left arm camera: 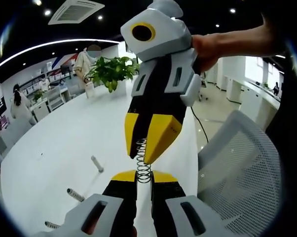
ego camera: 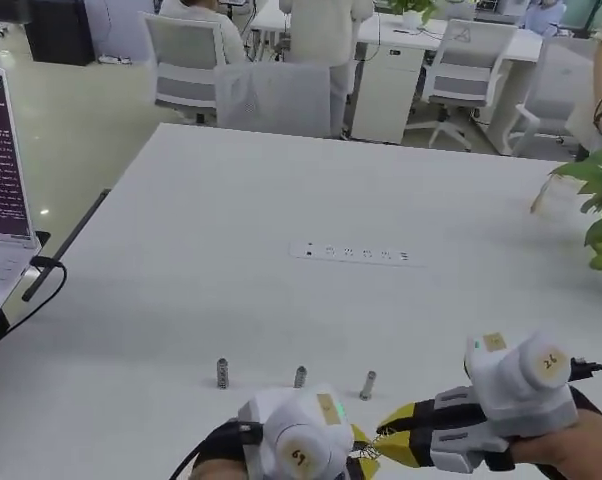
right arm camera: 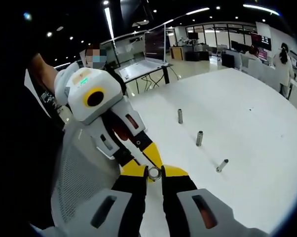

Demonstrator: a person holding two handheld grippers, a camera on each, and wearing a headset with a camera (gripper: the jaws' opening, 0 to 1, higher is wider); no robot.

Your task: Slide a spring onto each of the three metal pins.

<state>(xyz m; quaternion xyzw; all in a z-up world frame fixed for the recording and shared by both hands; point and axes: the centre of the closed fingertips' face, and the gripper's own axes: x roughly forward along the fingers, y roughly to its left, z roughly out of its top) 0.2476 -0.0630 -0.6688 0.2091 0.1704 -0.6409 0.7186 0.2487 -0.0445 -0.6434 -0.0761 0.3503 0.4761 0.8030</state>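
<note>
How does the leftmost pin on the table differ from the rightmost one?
In the head view, the left pin looks ribbed and thicker, apparently wearing a spring; the right pin looks smooth and bare. The left pin stands straight; the right pin seems to lean. Both are short grey metal pins on the white table.

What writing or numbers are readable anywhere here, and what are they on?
"24", probably: round sticker on the right gripper.
Round label on the left gripper: unreadable.
Laptop screen: text too small.
Socket strip: marks too small.
</note>
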